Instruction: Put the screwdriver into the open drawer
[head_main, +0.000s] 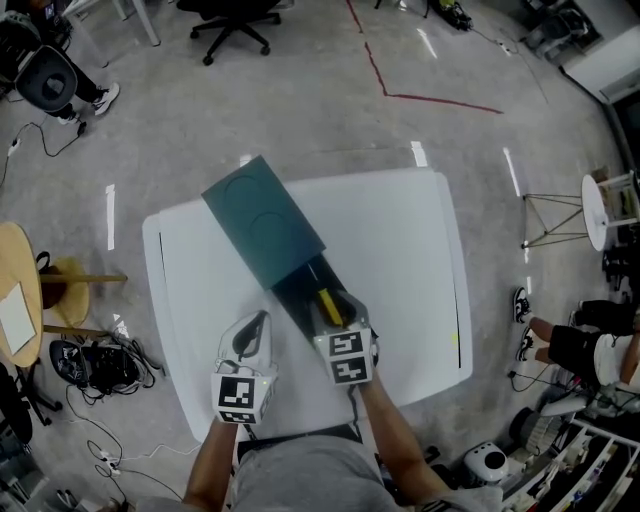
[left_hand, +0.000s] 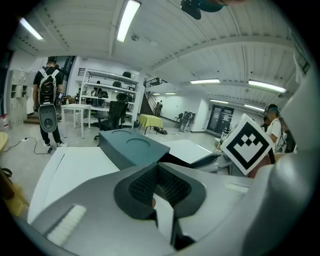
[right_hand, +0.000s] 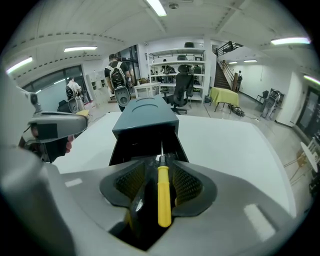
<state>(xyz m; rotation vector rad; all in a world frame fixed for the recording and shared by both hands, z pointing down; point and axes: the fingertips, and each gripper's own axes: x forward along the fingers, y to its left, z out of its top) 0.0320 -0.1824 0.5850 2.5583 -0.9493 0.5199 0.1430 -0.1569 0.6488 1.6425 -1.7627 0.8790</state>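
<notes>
Screwdriver (right_hand: 164, 197) in the open drawer (head_main: 298, 290) — right gripper (right_hand: 161, 161) spread around it

The yellow-handled screwdriver lies in the dark drawer, which is pulled out of the teal cabinet (head_main: 262, 220) on the white bench (head_main: 400, 240). It sits between the right gripper's parted jaws, and neither pad presses the handle. The left gripper (head_main: 258, 322) hangs just beside the drawer — jaws pressed together, nothing between them.

Left tool (head_main: 258, 322) closed, right tool (head_main: 338, 306) wide.
</notes>
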